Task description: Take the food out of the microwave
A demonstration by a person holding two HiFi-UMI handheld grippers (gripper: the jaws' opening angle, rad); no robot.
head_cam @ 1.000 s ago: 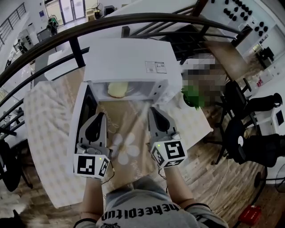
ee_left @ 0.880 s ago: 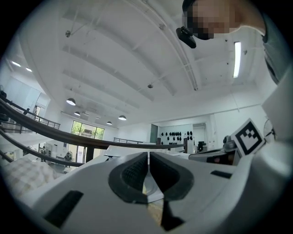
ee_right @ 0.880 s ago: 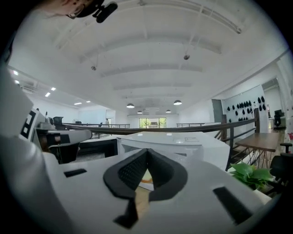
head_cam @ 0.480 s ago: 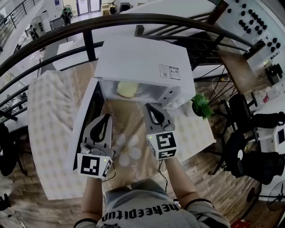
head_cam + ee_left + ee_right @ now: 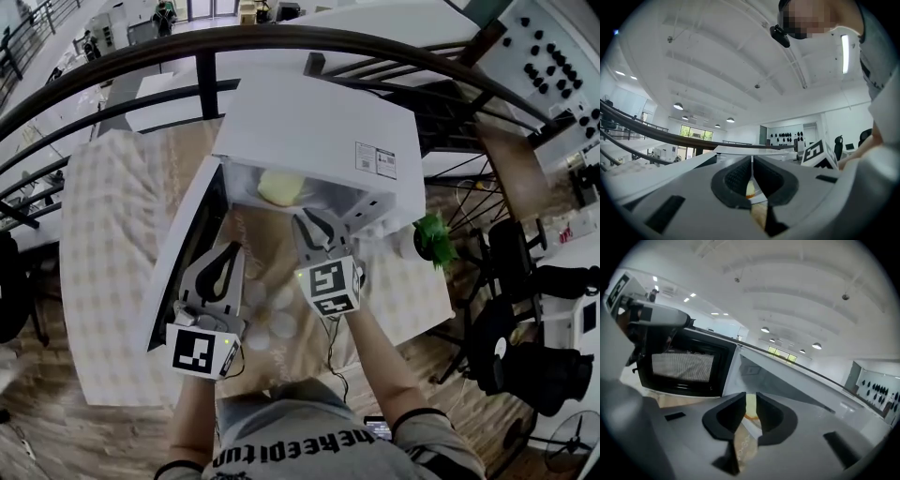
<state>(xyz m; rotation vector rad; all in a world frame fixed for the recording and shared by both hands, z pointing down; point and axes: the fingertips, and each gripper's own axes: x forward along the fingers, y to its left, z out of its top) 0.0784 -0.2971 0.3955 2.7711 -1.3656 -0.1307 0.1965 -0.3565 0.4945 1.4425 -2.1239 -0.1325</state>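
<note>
In your head view, the white microwave (image 5: pixel 319 122) stands on the desk (image 5: pixel 103 216) with its door (image 5: pixel 183 253) swung open to the left. The yellow food (image 5: pixel 281 187) lies inside. Your right gripper (image 5: pixel 312 220) points at the opening, and your left gripper (image 5: pixel 228 253) hangs beside the door.

In your left gripper view, the fingers (image 5: pixel 736 180) are clenched together on nothing.

In your right gripper view, the fingers (image 5: pixel 726 416) are opening with nothing between them, and the food shows beyond the gap.
</note>
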